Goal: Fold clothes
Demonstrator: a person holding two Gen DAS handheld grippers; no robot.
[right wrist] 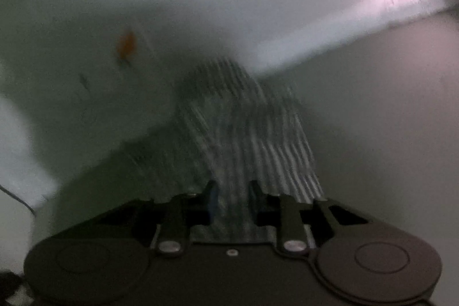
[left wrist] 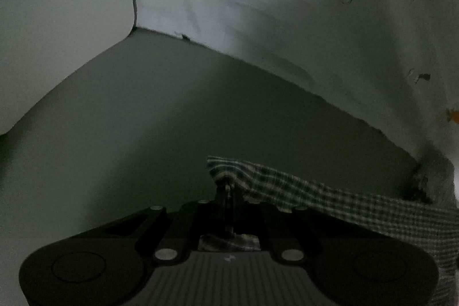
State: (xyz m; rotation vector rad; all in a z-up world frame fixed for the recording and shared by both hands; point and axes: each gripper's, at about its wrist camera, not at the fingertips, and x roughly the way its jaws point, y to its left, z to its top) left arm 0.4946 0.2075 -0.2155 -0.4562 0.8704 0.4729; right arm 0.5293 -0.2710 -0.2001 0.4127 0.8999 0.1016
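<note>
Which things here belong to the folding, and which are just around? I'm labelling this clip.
Job: checked cloth, left gripper pinching its edge, right gripper with cloth between its fingers.
Around: wall, orange mark, grey surface.

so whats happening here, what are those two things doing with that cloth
A person is folding a checked cloth with two hand-held grippers. The left hand-held gripper is shut on one edge of it, lifting it off the grey surface. The right hand-held gripper has cloth between its parted fingers; that view is blurred.
</note>
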